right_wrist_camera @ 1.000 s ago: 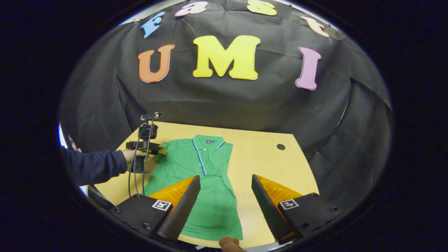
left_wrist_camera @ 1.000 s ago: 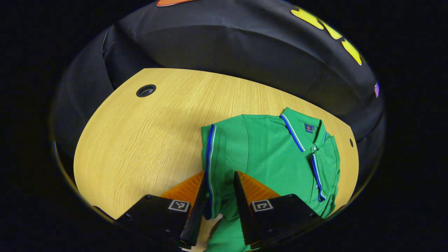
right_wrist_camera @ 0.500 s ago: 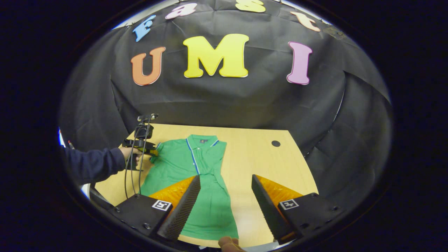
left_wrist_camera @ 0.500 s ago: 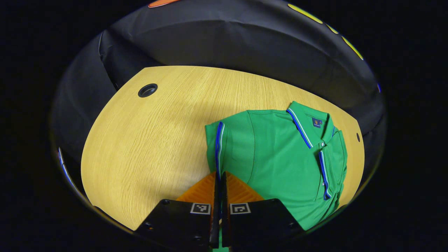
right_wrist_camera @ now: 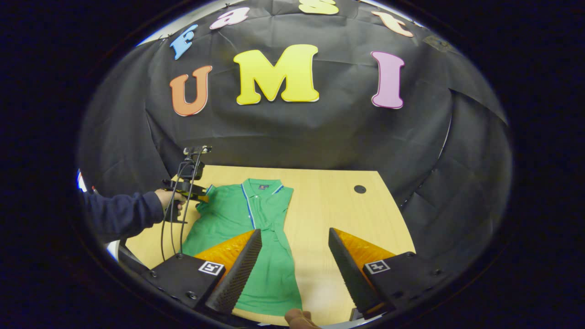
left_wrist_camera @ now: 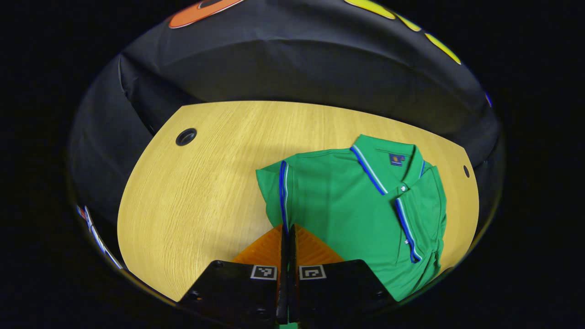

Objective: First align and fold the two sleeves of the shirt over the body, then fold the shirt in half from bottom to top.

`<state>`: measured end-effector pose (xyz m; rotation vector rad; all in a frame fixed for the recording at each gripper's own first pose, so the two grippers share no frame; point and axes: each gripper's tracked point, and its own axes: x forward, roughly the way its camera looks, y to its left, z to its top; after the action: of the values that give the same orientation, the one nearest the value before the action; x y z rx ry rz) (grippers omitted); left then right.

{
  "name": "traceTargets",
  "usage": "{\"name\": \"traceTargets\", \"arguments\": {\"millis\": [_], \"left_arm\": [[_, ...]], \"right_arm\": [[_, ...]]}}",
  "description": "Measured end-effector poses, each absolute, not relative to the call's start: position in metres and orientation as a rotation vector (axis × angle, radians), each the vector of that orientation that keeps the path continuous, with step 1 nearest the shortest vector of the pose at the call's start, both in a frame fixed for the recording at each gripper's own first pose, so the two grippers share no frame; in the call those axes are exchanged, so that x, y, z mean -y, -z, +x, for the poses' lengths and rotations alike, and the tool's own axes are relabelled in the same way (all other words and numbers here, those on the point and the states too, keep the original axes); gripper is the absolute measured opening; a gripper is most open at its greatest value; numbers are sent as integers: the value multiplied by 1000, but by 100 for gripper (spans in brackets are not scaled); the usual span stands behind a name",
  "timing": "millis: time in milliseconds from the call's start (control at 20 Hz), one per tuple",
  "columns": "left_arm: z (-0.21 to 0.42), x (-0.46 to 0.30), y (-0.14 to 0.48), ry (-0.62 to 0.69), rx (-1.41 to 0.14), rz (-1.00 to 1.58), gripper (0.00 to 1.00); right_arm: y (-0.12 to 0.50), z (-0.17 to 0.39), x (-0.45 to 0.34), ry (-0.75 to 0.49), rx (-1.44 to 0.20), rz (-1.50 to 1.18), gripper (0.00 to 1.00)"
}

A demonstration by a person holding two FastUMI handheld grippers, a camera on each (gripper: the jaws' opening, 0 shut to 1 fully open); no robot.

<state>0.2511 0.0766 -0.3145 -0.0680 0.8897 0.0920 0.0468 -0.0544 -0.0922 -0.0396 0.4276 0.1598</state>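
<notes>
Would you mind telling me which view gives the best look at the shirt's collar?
The left gripper view: the collar sits close and large there, its striped edge, placket buttons and inner label patch all distinct. In the right gripper view the collar is small and far off, showing just its outline and stripes.

Left gripper (left_wrist_camera: 287,237) fingers closed on striped sleeve hem of green polo shirt (left_wrist_camera: 361,205), on light wooden worktop (left_wrist_camera: 205,183).
</notes>
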Motion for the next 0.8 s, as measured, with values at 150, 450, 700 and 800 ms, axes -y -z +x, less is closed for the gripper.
{"name": "traceTargets", "arguments": {"millis": [150,450,700,800], "left_arm": [[254,-52,309,-63,-883,-48,4],[260,1,317,8,-895,10,4],[267,29,331,52,-903,115,4],[269,36,336,74,-904,162,5]], "right_arm": [[95,49,61,-172,-427,-55,95],[107,45,74,-165,-454,-70,93],[120,42,82,-151,-480,-76,95],[123,40,84,-144,-484,-86,93]]}}
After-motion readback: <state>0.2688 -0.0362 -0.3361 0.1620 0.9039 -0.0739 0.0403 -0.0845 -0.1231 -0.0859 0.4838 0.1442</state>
